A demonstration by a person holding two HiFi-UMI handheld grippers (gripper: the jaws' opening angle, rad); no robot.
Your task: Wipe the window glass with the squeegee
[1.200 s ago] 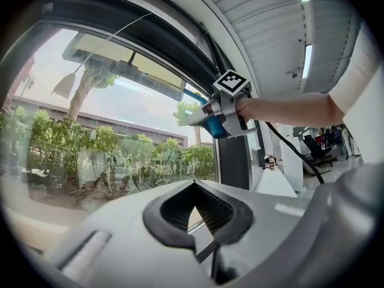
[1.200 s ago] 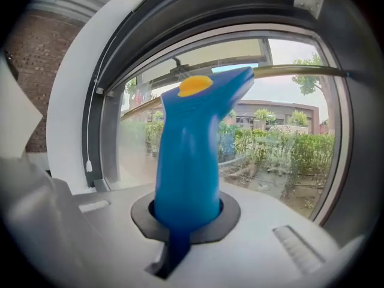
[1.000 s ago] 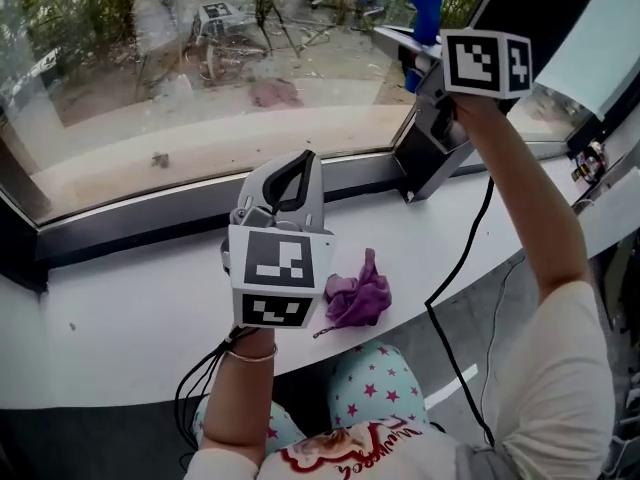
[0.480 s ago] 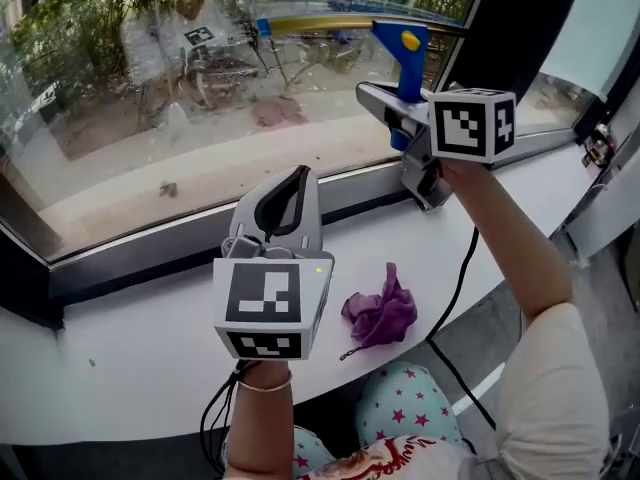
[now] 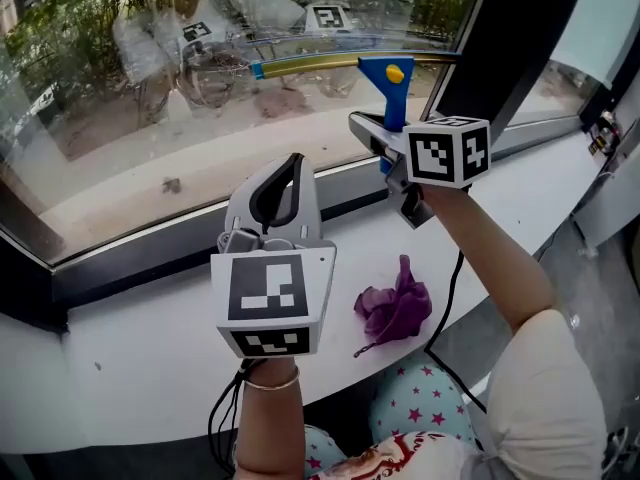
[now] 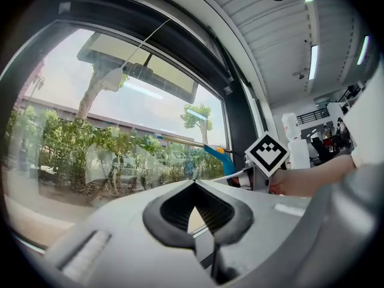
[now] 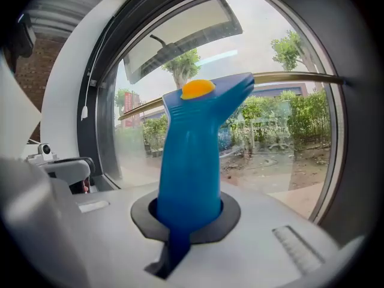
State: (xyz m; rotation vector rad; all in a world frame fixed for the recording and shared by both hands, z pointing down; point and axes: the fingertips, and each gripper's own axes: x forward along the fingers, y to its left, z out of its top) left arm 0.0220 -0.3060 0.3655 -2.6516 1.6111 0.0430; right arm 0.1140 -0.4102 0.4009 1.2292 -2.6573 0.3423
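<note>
Nearest, the left gripper [image 5: 285, 173] is held upright over the white bench [image 5: 130, 328], with its jaws pressed together and nothing between them. Just to its right a crumpled purple cloth [image 5: 392, 306] lies on the bench near the front edge, apart from both grippers. Farther in, the right gripper [image 5: 383, 140] is held above the bench, close to the dark window frame. Its jaws pinch the blue handle of the squeegee [image 5: 393, 88], which stands up out of them and carries a yellow button near its top. The squeegee's long blade runs leftwards from the handle across the lower part of the window glass [image 5: 110, 128]. The blade appears to lie against the pane, though contact cannot be confirmed. Beyond the glass are bare ground and shrubs.
</note>
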